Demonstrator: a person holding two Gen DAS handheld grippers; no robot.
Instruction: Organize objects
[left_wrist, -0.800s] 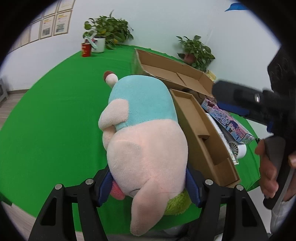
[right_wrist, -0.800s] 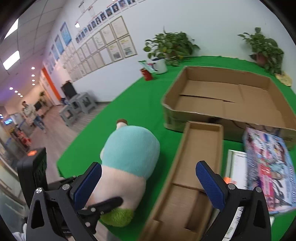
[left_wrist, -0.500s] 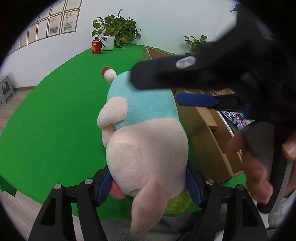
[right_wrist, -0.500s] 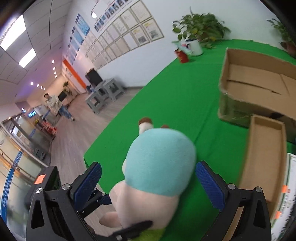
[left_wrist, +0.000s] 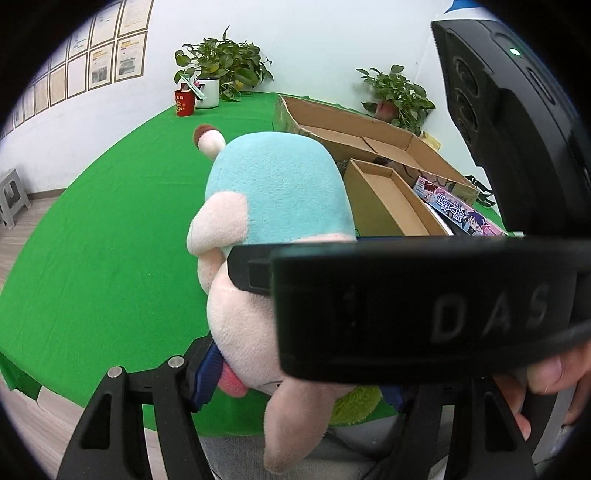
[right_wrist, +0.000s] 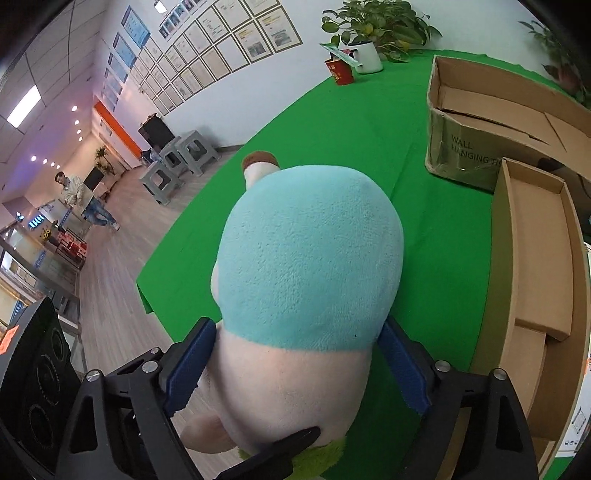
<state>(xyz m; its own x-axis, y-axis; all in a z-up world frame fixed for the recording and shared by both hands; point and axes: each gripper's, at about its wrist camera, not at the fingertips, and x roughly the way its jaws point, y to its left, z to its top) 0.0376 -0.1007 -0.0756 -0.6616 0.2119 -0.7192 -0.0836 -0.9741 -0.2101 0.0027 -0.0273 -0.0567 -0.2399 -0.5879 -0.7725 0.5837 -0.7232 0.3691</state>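
Both grippers' fingers clamp the plush toy (right_wrist: 306, 266) above the green table (right_wrist: 332, 122); nearby cardboard box (right_wrist: 491, 114) is empty, sorting barely begun.

Green-clothed table (right_wrist: 332, 122) carries plush toy (right_wrist: 310, 258), two cardboard boxes (right_wrist: 517, 122) (open), red cup (right_wrist: 340, 70), potted plants (left_wrist: 221, 70)

The pink-and-turquoise plush toy (right_wrist: 310, 280) has short, matt, fuzzy pile. The green tablecloth (right_wrist: 332, 136) is matt felt-like fabric. The brown cardboard boxes (right_wrist: 532, 236) are matt, creased paper board. The black gripper (right_wrist: 291, 373) frame is matt plastic with metal screws.
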